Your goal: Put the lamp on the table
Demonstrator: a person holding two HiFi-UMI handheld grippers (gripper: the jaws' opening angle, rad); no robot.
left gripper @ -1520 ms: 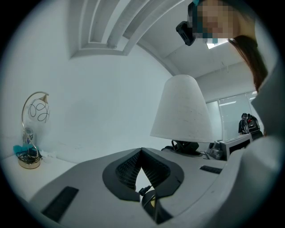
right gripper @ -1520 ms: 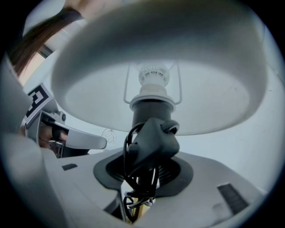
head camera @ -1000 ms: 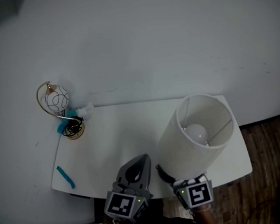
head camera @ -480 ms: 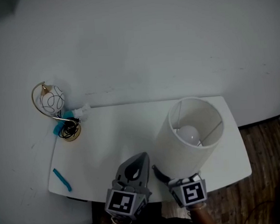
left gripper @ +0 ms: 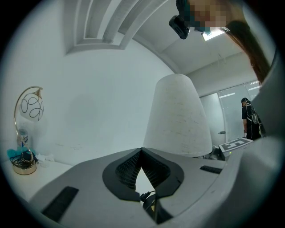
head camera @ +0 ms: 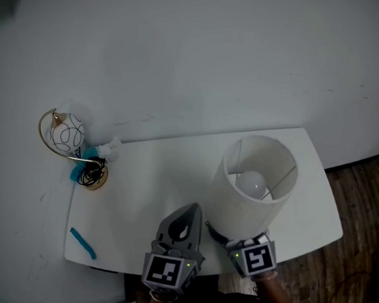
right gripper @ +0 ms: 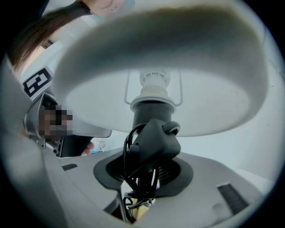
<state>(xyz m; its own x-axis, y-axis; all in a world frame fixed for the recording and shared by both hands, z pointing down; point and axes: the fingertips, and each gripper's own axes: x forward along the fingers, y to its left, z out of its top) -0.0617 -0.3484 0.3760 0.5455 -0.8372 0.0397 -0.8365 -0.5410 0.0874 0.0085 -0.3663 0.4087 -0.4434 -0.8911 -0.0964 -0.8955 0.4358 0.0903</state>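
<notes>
Where table meets wall, upper left: a white globe [head camera: 65, 133] scrawled with black loops hangs inside a thin gold wire hoop [head camera: 42, 133], on a round gold base [head camera: 98, 181] with a coiled cord [head camera: 90, 172] bunched on it.
Beside the base: a teal scrap [head camera: 88, 154] and a crumpled white lump [head camera: 111, 147], both too small to identify.
Teal strip [head camera: 83, 243]: flat, narrow and slightly bent, lying at the table's lower-left corner.
Table [head camera: 152, 176]: a smooth matte white slab with rounded corners, set against a plain pale wall [head camera: 181, 50].
Left gripper [left gripper: 141, 151]: a smooth grey moulded shell with dark ribbed pads. Its jaws are pressed together tip to tip with nothing between them. It sits low at frame centre over the table's near edge, just left of the lamp.
Lamp [head camera: 230, 210]: right of centre, over the table's right half. The shade is a tapered white drum of finely speckled fabric. Its open top shows a round white bulb [head camera: 251, 183] and thin wire spokes. Whether the foot touches the tabletop cannot be told.
Right gripper [right gripper: 143, 176]: its jaws pinch the lamp low on its dark cylindrical stem [right gripper: 149, 113] beneath the shade. A black lump [right gripper: 156, 140] wound with looped lamp cord [right gripper: 128, 151] sits at the grip.
Floor [head camera: 371, 225]: dark wood boards, lower right.
</notes>
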